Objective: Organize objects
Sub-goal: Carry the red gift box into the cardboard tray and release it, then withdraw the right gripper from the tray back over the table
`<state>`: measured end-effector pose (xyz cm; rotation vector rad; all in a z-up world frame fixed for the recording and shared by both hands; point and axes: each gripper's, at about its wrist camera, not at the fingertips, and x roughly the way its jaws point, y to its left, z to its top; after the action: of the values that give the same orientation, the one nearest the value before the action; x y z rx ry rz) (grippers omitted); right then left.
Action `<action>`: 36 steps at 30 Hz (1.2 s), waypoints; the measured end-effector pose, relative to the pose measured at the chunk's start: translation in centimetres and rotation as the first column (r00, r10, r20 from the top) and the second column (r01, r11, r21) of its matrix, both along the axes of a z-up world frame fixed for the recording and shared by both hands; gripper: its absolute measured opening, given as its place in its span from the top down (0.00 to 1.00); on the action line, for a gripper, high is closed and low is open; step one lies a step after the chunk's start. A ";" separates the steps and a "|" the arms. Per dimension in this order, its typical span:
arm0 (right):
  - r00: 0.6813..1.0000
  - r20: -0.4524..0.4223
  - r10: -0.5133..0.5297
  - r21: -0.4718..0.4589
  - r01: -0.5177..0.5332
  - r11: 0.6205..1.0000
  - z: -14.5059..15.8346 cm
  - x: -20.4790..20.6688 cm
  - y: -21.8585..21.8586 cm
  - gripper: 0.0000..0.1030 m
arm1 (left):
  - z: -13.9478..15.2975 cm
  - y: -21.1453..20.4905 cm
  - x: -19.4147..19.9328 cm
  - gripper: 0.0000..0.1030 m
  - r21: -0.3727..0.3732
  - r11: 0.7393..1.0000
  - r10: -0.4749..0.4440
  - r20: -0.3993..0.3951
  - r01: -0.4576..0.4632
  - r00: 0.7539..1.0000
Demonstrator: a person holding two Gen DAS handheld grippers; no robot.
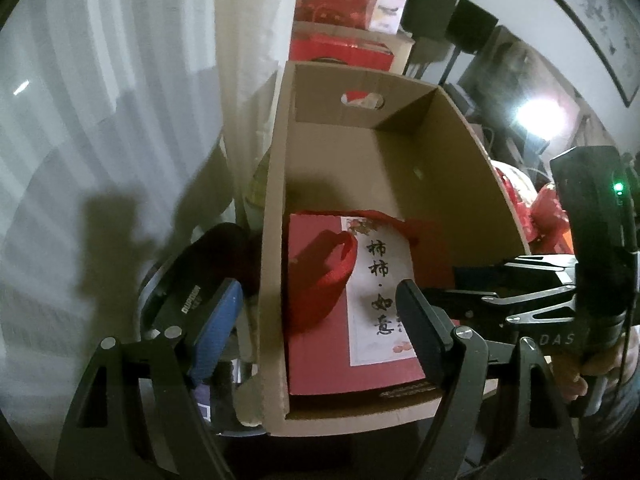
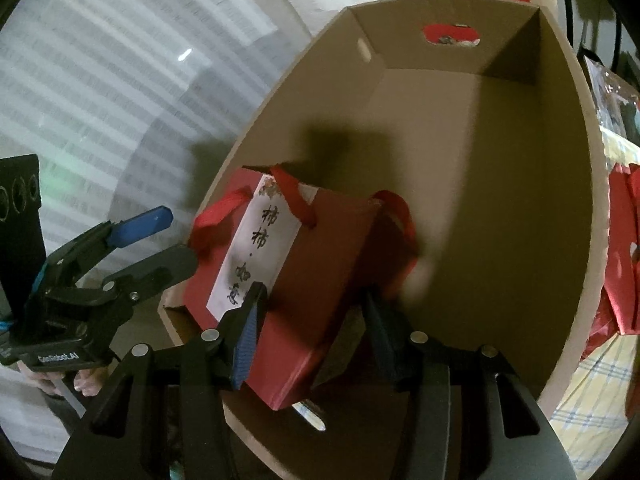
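Observation:
A red gift bag (image 1: 320, 300) with a white label and red ribbon handles sits inside an open cardboard box (image 1: 472, 152). My right gripper (image 2: 316, 332) is shut on the red gift bag (image 2: 320, 248), holding it tilted in the near left part of the box (image 2: 520, 160). My left gripper (image 1: 320, 320) is open; its fingers straddle the box's near left wall without gripping anything. The left gripper also shows in the right wrist view (image 2: 160, 236), open beside the box's left wall. The right gripper shows in the left wrist view (image 1: 472, 284).
Red gift boxes (image 1: 340, 0) are stacked behind the cardboard box. More red bags (image 2: 624, 248) lie to the right on a checked cloth (image 2: 592, 392). A white curtain (image 1: 100, 120) hangs on the left. A black slipper (image 1: 196, 276) lies left of the box.

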<state>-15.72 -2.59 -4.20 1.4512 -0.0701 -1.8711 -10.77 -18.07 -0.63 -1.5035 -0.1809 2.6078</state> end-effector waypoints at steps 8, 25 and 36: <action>0.994 -0.064 -0.084 -0.045 0.081 0.996 2.3 -2.9 0.6 0.53 | 0.2 -0.5 0.5 0.26 0.029 0.999 0.017 -0.011 -0.017 1.000; 0.995 -0.075 -0.060 -0.009 0.059 0.998 1.6 -4.3 -0.2 0.52 | 1.1 0.9 0.1 0.24 0.119 0.993 0.014 -0.055 -0.007 0.998; 0.962 -0.225 -0.152 0.013 0.159 0.987 5.6 -1.3 7.4 0.21 | 3.0 5.8 0.9 0.11 0.070 0.995 -0.066 -0.129 0.076 0.989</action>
<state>-17.01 4.81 1.38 1.2766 -0.0477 -2.1621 -9.84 -12.23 2.35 -1.2913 -0.2062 2.5989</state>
